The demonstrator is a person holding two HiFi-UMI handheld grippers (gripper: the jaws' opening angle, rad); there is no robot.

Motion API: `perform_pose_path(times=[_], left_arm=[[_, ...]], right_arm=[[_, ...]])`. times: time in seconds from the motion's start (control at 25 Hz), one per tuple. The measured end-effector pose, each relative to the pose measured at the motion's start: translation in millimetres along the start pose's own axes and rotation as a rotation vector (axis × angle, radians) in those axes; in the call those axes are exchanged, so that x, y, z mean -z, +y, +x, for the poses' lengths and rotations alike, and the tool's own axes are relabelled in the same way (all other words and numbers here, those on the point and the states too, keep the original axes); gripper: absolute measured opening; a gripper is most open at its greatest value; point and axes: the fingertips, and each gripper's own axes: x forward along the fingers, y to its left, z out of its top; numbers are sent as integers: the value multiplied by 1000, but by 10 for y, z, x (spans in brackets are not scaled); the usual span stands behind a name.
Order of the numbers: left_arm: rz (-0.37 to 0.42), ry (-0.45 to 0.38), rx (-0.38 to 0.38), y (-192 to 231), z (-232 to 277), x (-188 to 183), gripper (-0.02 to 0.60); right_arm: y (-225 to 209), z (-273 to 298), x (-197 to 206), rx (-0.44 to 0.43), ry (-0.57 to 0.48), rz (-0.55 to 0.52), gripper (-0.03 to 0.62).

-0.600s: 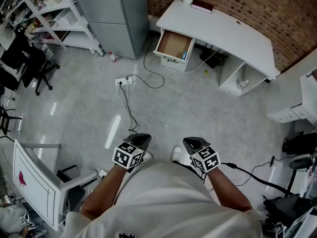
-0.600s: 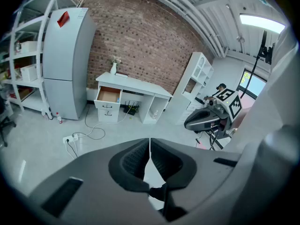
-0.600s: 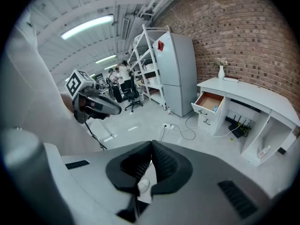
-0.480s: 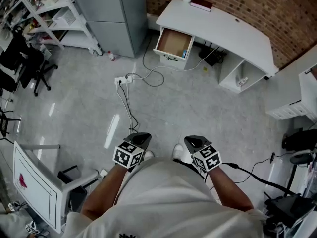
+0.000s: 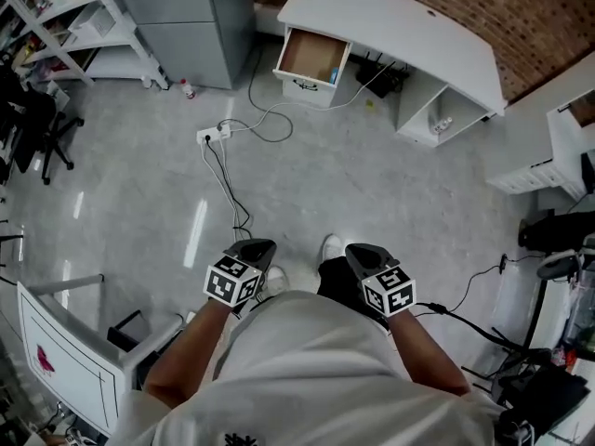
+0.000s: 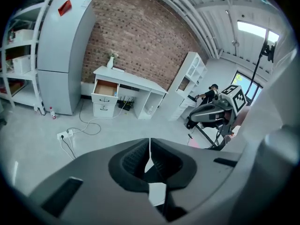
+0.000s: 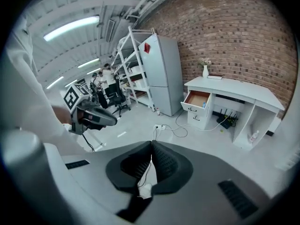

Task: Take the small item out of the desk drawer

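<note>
Desk [image 5: 409, 35]: white, against the brick wall, far ahead of both grippers and well out of reach.
Floor [image 5: 372, 184]: open grey stretch between the grippers and the desk; a cable [image 5: 232, 175] and power strip [image 5: 212, 135] lie ahead of the left gripper, so the walk is best kept to the right of them.
Drawer [image 5: 311, 57]: already pulled out at the desk's left end, open top up, its length running from the desk toward the grippers.
Left gripper [image 5: 253, 249]: clenched on nothing, pads meeting, held close to the body and tipped downward.
Right gripper [image 5: 358, 252]: likewise clenched and empty, just beside the left one.
Step in hand: I judge it is the approach; get near first, spread one gripper's jaws before it goes over the drawer, then come in from above.
Small item [image 5: 334, 74]: a blue speck in the drawer's right front corner, against the side wall.
Item's axis: too small to tell which way it points.
</note>
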Motion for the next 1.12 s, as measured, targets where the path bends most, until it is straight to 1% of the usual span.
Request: perform_pose_path(times=[0.12,0.28,0.36,0.44,0.56,0.68,0.88,1.04,1.12], left_arm=[[15,8,5,55,203,-195,28],[38,7,7,122,615,-683,28],[34,7,-3,117,852,-962,28],[42,8,-14,58,1114,-1279,29],[84,13,-27,-15,1527,-1796,29],[98,11,-47,-15,1970,-2254,29],[105,2,-85,33,2600,-2827,29],[99,12,-90,148,2933,-3130,29],[80,14,-93,285,3114,-3261,29]], right_arm=[[-237,14,-53,12,3,2,32],[-772,115,-291,9,-10,16,34],[-1110,146,-469,6,-26,14,40],[-1483,146,-655,3,-42,6,78],[-2029,142,-872,-13,-59,2,83],[-2579,114,-1024,-22,-72,-6,84],[-3398,26,-1041,-1,-70,22,84],[-3752,-2,-1014,23,-69,63,84],[-3918,57,-998,36,-61,95,84]])
